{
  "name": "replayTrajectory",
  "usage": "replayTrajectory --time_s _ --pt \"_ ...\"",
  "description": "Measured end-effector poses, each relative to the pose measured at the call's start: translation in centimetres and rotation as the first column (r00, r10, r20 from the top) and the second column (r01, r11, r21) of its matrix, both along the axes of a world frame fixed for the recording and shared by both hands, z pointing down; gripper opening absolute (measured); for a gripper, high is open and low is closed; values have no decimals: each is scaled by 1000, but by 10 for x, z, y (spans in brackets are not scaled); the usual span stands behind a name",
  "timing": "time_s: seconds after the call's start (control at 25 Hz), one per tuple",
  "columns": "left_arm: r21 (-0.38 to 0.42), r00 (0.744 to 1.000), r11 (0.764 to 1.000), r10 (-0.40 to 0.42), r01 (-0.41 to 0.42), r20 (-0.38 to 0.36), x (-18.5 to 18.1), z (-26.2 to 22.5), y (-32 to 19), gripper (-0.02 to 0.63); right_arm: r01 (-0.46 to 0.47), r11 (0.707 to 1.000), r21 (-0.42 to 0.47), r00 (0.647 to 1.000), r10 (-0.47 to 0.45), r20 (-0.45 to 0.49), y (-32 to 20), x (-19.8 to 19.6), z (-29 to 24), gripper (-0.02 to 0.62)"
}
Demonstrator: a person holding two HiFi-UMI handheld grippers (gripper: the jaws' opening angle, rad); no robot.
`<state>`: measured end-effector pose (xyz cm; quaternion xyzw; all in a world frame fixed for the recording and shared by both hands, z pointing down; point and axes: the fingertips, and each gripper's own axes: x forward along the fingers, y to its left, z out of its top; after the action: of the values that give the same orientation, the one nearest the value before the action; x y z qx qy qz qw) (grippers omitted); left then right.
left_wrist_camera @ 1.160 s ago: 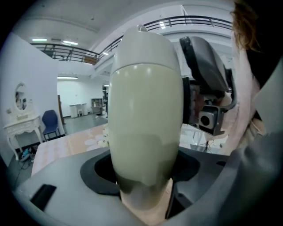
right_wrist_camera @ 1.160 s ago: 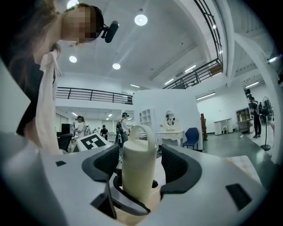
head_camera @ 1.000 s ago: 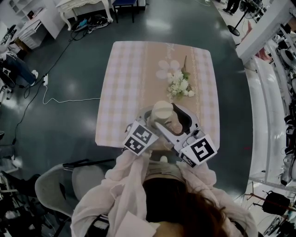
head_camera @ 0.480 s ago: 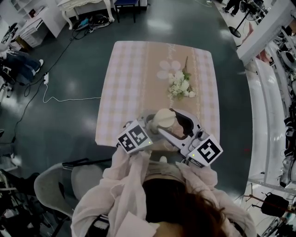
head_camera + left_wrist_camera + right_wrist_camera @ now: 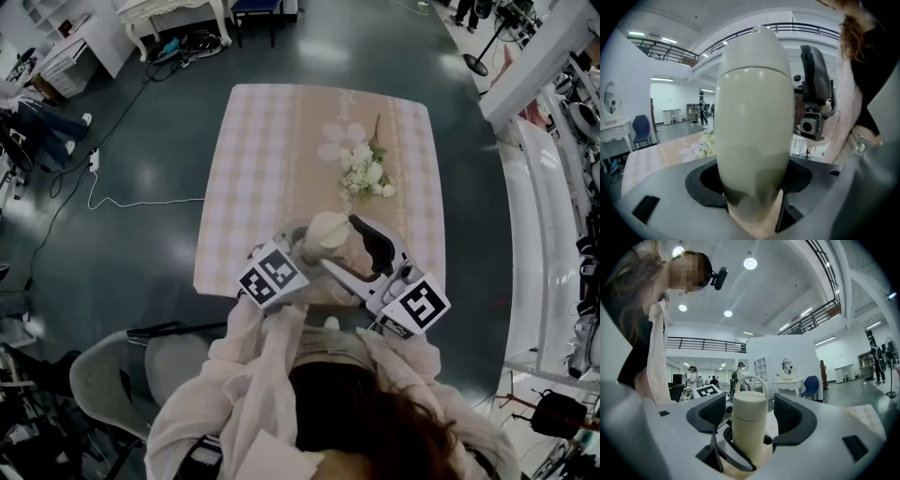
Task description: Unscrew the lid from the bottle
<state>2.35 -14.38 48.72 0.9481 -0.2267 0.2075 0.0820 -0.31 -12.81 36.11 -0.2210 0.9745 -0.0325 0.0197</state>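
The bottle (image 5: 328, 234) is at the near end of the table (image 5: 253, 169), with the left gripper (image 5: 300, 247) on its left and the right gripper (image 5: 362, 240) on its right. The flowers (image 5: 366, 173) lie on the table farther off, slightly right.

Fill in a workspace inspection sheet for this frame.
Surface: table under a checked cloth.
Job's things: cream bottle, lid on.
Clutter: flower sprig on the cloth.
Grippers: left gripper shut on the bottle's body; right gripper open, jaws either side of the lid, not touching.
Cables: white cable on the floor left of the table.
Surroundings: white furniture, grey chair, bystander.
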Motion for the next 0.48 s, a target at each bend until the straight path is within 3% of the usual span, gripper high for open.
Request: replayTrajectory --time_s 0.28,0.48 --pt "31 985 986 -168 167 49 -2 12 -9 316 -83 996 -13 996 83 -31 -7 -8 7 325" --pt "24 986 987 -162 161 42 4 12 -5 316 -108 994 -2 994 108 -33 -8 -7 6 281"
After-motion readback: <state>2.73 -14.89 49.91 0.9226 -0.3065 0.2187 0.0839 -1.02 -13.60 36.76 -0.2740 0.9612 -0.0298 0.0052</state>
